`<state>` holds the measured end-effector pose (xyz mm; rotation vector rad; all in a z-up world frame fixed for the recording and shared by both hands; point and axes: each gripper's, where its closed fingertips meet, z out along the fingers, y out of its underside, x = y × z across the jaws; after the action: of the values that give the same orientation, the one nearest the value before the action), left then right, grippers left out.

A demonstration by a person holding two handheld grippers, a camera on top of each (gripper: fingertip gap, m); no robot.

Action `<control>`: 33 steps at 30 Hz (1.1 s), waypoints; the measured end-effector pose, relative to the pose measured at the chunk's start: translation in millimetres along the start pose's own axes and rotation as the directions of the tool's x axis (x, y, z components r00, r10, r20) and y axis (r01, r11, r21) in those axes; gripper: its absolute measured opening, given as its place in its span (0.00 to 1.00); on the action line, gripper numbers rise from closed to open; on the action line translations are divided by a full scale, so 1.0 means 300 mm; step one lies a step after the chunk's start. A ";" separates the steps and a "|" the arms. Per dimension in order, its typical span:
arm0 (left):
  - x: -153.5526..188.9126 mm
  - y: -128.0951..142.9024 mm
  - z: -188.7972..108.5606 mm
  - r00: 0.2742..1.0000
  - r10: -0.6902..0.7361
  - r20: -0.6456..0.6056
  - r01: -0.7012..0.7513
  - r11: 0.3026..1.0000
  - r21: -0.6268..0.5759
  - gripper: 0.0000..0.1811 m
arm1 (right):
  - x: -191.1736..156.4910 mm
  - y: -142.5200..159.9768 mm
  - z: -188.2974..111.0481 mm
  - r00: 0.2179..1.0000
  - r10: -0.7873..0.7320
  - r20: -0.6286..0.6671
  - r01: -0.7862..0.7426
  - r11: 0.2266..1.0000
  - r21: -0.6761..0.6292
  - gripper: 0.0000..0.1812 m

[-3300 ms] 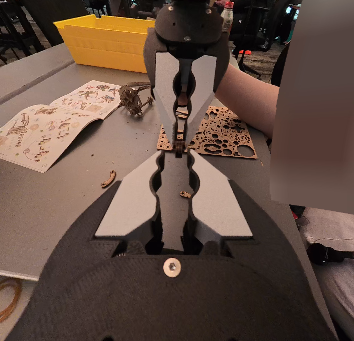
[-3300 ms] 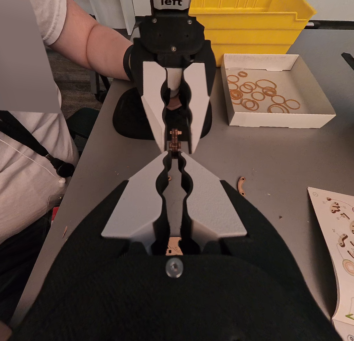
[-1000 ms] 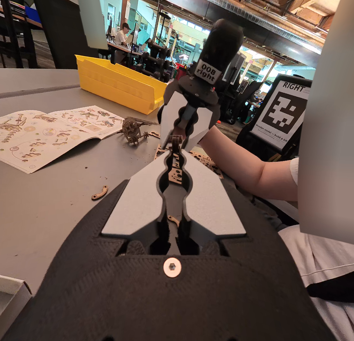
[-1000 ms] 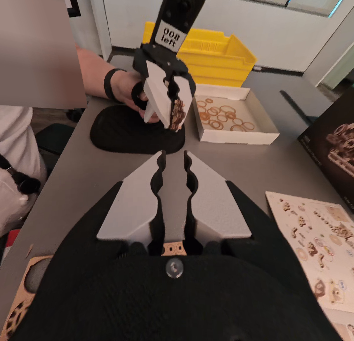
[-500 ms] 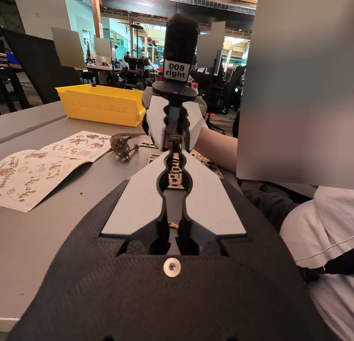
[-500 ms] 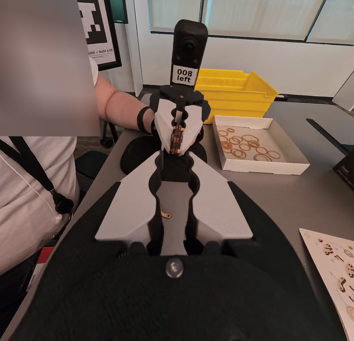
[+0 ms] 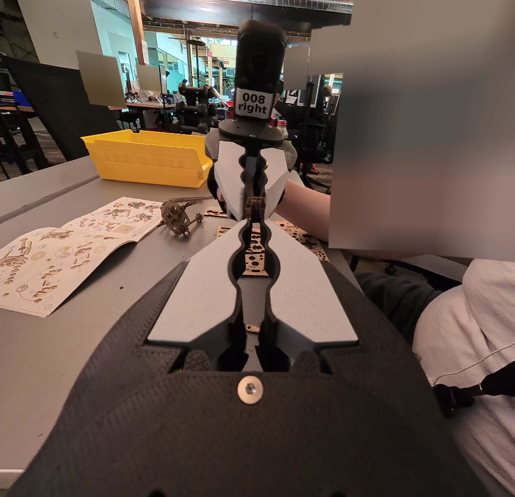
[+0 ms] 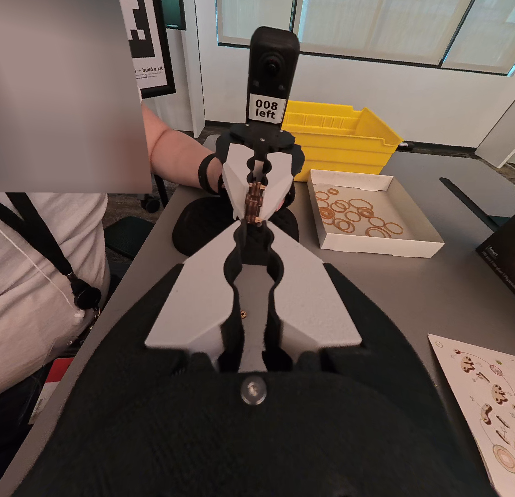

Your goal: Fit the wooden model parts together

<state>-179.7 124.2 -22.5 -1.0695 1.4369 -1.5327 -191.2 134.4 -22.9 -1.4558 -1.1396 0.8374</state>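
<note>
Now the two grippers are brought tip to tip again above the grey table [image 7: 69,344], after a moment in which they had been drawn apart and the right one had been left empty. A small wooden sub-assembly [image 8: 253,204] is held clamped between the fingertips of the left gripper [image 7: 253,222], raised well off the table surface; in the right wrist view it is seen edge-on, a short stack of thin brown pieces. The right gripper [image 8: 252,227] is presented directly against it, with its jaws narrowed around the lower end of the piece. Whether it is actually pinched there, or only flanked, cannot be told from these views.

What this is judged to mean: the part is being offered for a regrip or a press fit, so the joining step is still under way, not finished. Careful alignment is called for, since a thin piece held by its edges can be twisted out of the grip.

Elsewhere, a larger geared assembly [image 7: 177,218] is left lying beside the open instruction booklet [image 7: 55,260], with the punched-out part sheet [image 7: 301,237] behind the fingers. A yellow bin [image 7: 150,157] is seen farther back, and a white tray of rubber bands [image 8: 370,221] to one side.
</note>
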 end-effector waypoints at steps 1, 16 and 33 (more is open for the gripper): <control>0.000 0.000 0.000 1.000 -0.002 0.000 0.002 1.000 -0.001 0.01 | 0.000 0.001 0.000 1.000 0.000 0.000 0.000 1.000 -0.002 0.05; -0.009 -0.006 -0.006 1.000 -0.013 0.011 0.013 1.000 0.007 0.01 | 0.010 0.019 -0.014 0.999 0.030 0.010 -0.030 0.999 -0.013 0.08; -0.054 -0.075 -0.064 0.998 0.002 0.061 -0.006 0.998 0.055 0.01 | -0.069 0.423 0.086 0.982 -0.115 0.153 0.184 0.781 -0.597 0.06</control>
<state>-191.7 147.9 -1.6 -1.0710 1.3471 -1.5153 -194.6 124.4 -153.5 -1.8200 -1.6928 0.4442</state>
